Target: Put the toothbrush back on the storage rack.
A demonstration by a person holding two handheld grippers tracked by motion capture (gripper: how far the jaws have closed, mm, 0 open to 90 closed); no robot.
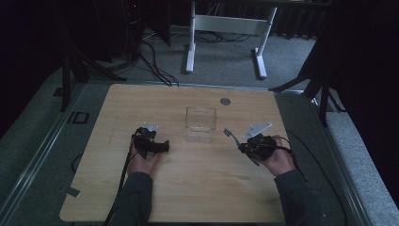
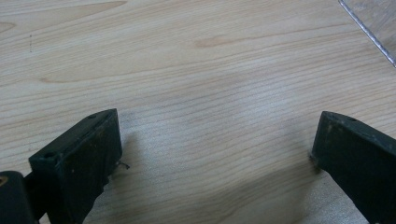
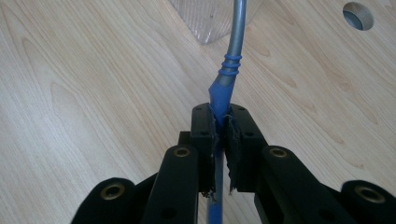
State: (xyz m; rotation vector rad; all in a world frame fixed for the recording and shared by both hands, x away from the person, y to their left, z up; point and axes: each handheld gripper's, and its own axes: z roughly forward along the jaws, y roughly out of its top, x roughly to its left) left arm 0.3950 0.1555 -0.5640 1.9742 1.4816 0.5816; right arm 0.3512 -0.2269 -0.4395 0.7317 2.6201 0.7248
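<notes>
A toothbrush (image 1: 229, 135) with a grey neck and a blue handle (image 3: 223, 86) is held in my right gripper (image 3: 222, 122), which is shut on the blue part. Its head points up and left toward a clear plastic box (image 1: 201, 123) in the middle of the wooden table (image 1: 197, 188). In the high view my right gripper (image 1: 243, 147) is just right of the box. My left gripper (image 1: 163, 147) rests low over the table to the left of the box. In its own view it (image 2: 215, 154) is open, with bare wood between the jaws.
A round grey grommet hole (image 1: 225, 101) sits in the table behind the box, and it appears again as the hole (image 3: 358, 15) at the top right of the right gripper view. A corner of the box (image 2: 373, 23) is beyond the left gripper. A white desk frame (image 1: 226, 28) stands on the floor past the table.
</notes>
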